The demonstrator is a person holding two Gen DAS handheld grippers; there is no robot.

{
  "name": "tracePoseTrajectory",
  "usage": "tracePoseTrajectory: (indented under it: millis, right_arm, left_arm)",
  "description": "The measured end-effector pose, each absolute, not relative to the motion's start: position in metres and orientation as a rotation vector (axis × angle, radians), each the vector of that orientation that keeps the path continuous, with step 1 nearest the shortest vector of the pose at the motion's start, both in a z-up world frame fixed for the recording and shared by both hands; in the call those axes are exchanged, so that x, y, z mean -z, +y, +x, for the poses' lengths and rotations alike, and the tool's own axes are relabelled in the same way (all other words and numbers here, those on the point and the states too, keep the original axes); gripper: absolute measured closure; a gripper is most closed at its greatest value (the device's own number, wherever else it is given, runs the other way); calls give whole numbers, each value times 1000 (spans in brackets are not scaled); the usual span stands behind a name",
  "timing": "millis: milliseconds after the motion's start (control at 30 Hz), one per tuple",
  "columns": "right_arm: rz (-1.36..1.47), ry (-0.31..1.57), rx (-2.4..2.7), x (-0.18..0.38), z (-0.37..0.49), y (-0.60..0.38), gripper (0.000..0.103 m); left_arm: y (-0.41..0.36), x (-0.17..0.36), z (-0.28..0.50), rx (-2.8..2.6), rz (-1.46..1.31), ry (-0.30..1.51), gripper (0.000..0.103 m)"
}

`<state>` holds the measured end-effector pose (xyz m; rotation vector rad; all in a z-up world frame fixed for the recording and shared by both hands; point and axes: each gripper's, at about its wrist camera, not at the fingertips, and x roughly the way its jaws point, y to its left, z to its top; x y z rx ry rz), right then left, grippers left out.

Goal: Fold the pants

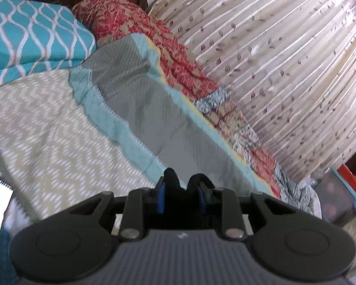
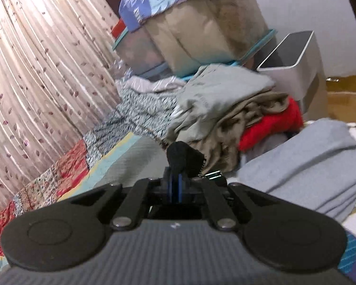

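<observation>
Right hand-held gripper (image 2: 178,156) clenched on dark pants (image 2: 189,161), left hand-held gripper (image 1: 184,180) seemingly too; next, lay flat on bed (image 1: 47,123).

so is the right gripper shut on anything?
Shut on dark fabric: the right gripper has its fingers pressed together, and a black bunch with zipper teeth sticks out between them. Whether it's the pants, cannot tell.

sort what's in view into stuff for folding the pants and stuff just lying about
For the job: black pants, pinched in the right gripper; left gripper; probably the grey bedspread to fold on.
Just lying about: clothes pile, folded grey cloth, teal pillow, curtain, white bin.
</observation>
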<state>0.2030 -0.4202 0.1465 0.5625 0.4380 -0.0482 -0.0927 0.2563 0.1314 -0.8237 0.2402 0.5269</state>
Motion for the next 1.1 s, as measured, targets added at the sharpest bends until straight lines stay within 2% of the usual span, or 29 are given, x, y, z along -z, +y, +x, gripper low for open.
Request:
tracePoseTrajectory:
  millis: [267, 500, 533, 567, 600, 633, 700, 800, 867, 900, 1100]
  right_arm:
    - [567, 548, 99, -115, 291, -367, 96]
    - [626, 524, 119, -130, 347, -342, 95]
    - [631, 533, 116, -128, 355, -340, 88]
    - [636, 555, 105, -121, 361, -336, 84]
    - [636, 600, 80, -113, 369, -334, 60]
    - [623, 639, 80, -106, 374, -330, 42]
    - [599, 590, 122, -102, 362, -332, 42]
    - [569, 558, 59, -91, 344, -352, 47]
    - [526, 576, 73, -79, 333, -369, 59]
    - [514, 589, 63, -71, 330, -376, 60]
    - [516, 681, 17, -25, 322, -391, 62]
  left_arm:
    - [305, -101, 9, -589, -840, 310, 80]
    - [323, -81, 77, -618, -842, 353, 79]
    - [326, -77, 85, -636, -843, 360, 77]
    - [328, -69, 94, -666, -843, 387, 71]
    - [330, -61, 101, -698, -849, 431, 65]
    - [332, -51, 108, -741, -858, 487, 64]
    - [336, -39, 109, -781, -874, 550, 59]
    - [340, -39, 78, -749, -917, 505, 54]
    - [340, -45, 48, -738, -925, 463, 53]
    - [340, -48, 34, -731, -925, 450, 52]
    - [312, -52, -46, -700, -895, 504, 47]
